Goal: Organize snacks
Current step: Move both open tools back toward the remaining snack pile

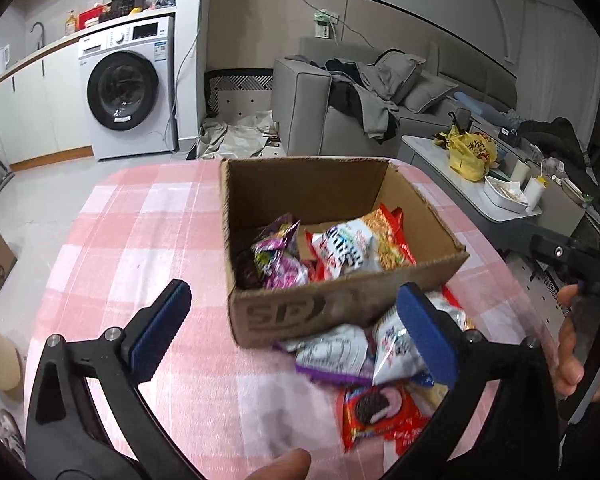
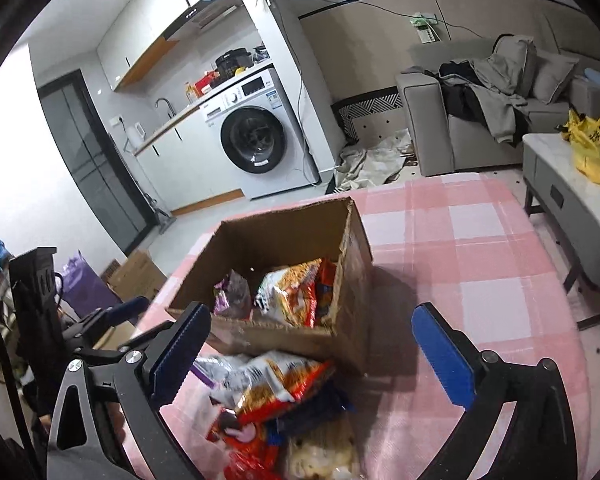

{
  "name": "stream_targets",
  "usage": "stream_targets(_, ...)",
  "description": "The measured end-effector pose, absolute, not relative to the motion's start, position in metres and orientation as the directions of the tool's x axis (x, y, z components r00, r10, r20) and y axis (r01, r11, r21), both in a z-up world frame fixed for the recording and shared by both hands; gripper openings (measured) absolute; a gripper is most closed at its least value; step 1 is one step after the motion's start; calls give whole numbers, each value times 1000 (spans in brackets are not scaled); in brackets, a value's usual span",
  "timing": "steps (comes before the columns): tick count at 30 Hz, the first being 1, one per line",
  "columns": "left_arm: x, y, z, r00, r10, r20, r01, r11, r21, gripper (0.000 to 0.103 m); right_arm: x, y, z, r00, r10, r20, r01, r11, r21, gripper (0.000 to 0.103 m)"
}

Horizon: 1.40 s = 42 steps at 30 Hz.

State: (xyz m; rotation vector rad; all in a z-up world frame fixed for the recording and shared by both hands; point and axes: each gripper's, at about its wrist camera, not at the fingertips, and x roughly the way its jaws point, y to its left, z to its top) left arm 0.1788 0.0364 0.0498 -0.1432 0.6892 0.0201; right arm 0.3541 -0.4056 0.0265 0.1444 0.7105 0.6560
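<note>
Left hand-held gripper (image 1: pixel 296 336): jaws wide apart, nothing btwn pads. Right hand-held gripper (image 2: pixel 320 348): same, apart and empty. Cardboard box (image 1: pixel 300 316) sits on pink-check table (image 1: pixel 140 240), open top; purple packet (image 1: pixel 278 258) and noodle packet (image 1: pixel 364 246) inside, lower layers hidden by box wall. Loose snack pile (image 2: pixel 276 384) on table at 6 o'clock of box, touching its near wall; blurred, labels unreadable. Cookie pack (image 1: pixel 376 412) partly cut off behind right finger. Person's hand (image 1: pixel 580 344) at 3 o'clock edge, mostly out of view.
</note>
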Motion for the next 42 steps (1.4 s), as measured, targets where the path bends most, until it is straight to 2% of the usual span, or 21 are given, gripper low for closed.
stream_targets(15,126,50,26,731,-19,-682,-109,984,-144,102,315,-409,-7,533,525,-663,-513,824,240,103)
stream_targets(32,98,25,-17,649,-53,-759,-87,986,-143,102,295,-430,-52,470,457,-755,-432,865,255,103)
stream_targets(42,88,-4,-33,621,-87,-779,-45,988,-147,102,287,-423,-74,442,431,-786,-446,866,225,103)
